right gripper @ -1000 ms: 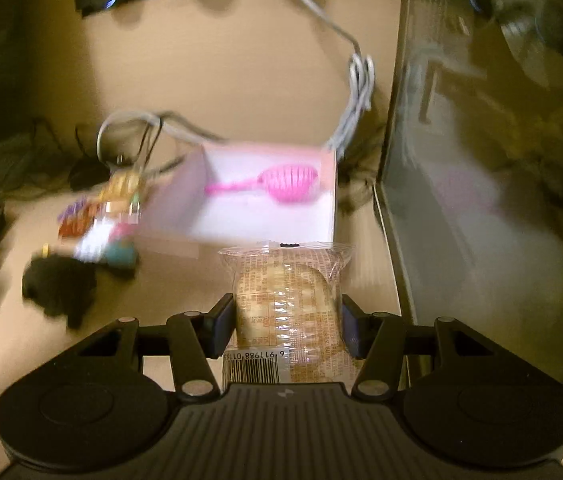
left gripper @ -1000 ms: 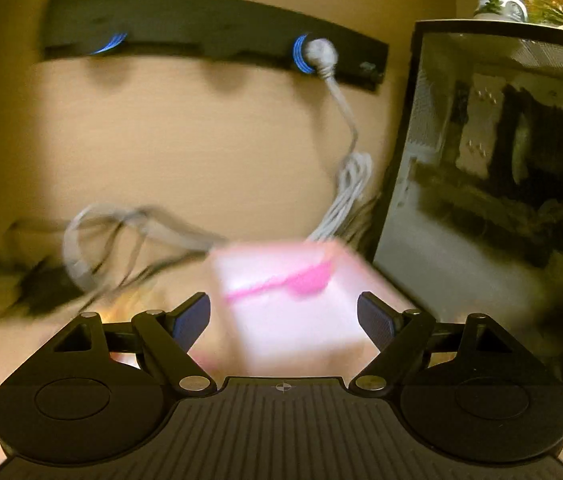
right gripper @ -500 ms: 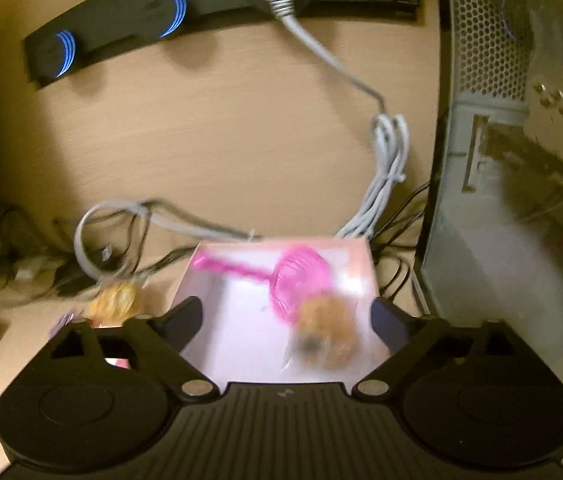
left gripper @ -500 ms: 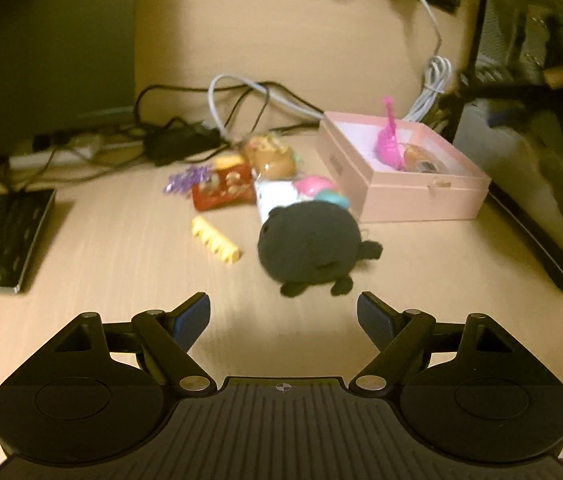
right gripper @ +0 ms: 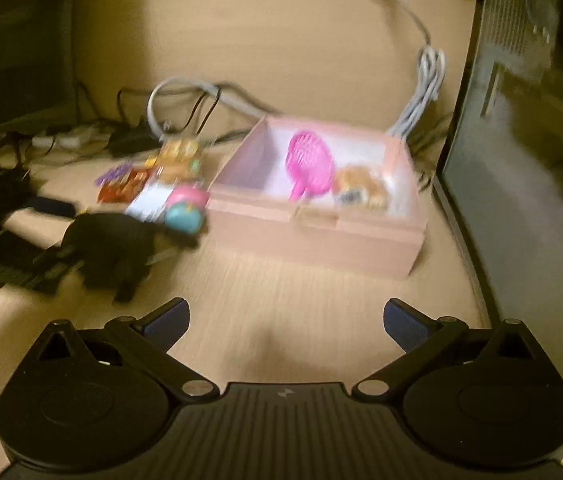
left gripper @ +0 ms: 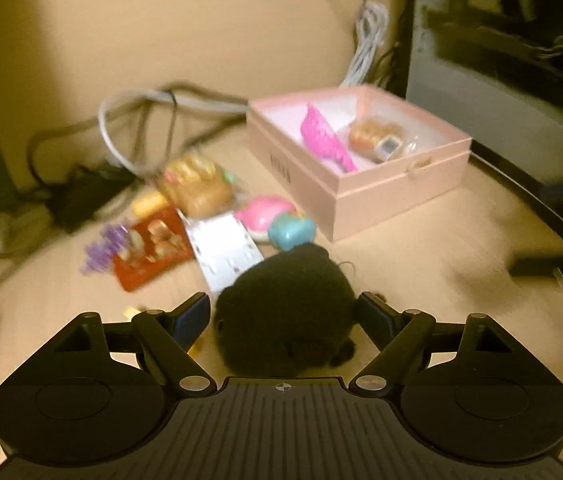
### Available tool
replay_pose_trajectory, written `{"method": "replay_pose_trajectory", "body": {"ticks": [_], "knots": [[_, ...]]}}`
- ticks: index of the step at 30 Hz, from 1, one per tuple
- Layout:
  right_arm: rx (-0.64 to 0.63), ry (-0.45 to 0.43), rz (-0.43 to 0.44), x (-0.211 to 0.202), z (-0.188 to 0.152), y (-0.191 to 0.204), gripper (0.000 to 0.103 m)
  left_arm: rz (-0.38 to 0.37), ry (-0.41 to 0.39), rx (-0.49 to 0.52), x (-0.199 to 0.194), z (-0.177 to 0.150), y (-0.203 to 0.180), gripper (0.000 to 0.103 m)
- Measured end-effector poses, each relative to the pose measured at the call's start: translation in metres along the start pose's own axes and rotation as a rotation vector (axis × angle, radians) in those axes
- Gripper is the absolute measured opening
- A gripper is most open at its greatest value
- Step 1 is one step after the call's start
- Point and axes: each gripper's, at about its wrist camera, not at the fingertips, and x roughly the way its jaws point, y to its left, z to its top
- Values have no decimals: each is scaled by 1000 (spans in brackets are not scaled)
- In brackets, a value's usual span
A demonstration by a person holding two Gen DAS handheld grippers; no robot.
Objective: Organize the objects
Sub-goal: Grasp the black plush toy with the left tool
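We straddle the black plush toy (left gripper: 285,312) with the open left hand-held gripper (left gripper: 283,314); the soft toy may slip. The right hand-held gripper (right gripper: 285,316) is open and empty.

Left tool (left gripper: 283,318) agape — black plush (left gripper: 285,312) between jaws

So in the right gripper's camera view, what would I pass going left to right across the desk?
Black plush toy → teal and pink toy → pink box, which holds a pink brush and then a wrapped snack → dark computer case.
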Motion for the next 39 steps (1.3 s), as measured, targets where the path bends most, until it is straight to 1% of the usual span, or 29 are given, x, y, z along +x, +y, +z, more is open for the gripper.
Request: {"method": "replay_pose_trajectory", "body": {"ticks": [2,3,6,8,10,13,17,20,22,24,28,31,33,34,36,38,39], "knots": [[-8,25,-3,0,-12,4,103,-39,22,-45,14,0,4,89],[-13,33,-13,0,-18,7,103,-42,21,-52,18,1,3,91],[-16,39,-44,-1,-29,13,103,-63,26,-76,27,0,1,91],[-7,39,-56,-3,-32,14,103,-75,41,-89,33,-2,1,90],[-6,50,-58,-2,-33,15,103,-91,32,-109,34,-6,2,83],[-3,69,-47,0,-30,16,103,-106,24,-169,25,-11,5,81],[-19,74,-22,5,-25,23,103,-61,10,-291,2,-21,13,80],[-42,80,10,13,-19,36,103,-58,-29,-430,-29,-37,26,79],[-64,77,36,18,-14,47,103,-45,-74,-530,-53,-49,38,79],[-89,69,62,23,-7,60,103,-1,-105,-602,-74,-61,52,79],[-153,39,121,34,9,88,103,143,-134,-649,-111,-76,75,79],[-202,8,170,42,25,109,103,219,-165,-694,-138,-90,87,79],[-225,0,207,51,36,126,103,266,-167,-722,-149,-98,91,79],[-234,-1,226,56,42,136,103,294,-156,-733,-153,-102,92,79],[-248,7,258,69,52,156,99,343,-131,-743,-157,-106,93,79],[-268,34,274,86,60,176,85,375,-117,-746,-162,-110,93,79],[-275,49,272,94,64,185,83,382,-113,-749,-164,-112,93,79]]}}
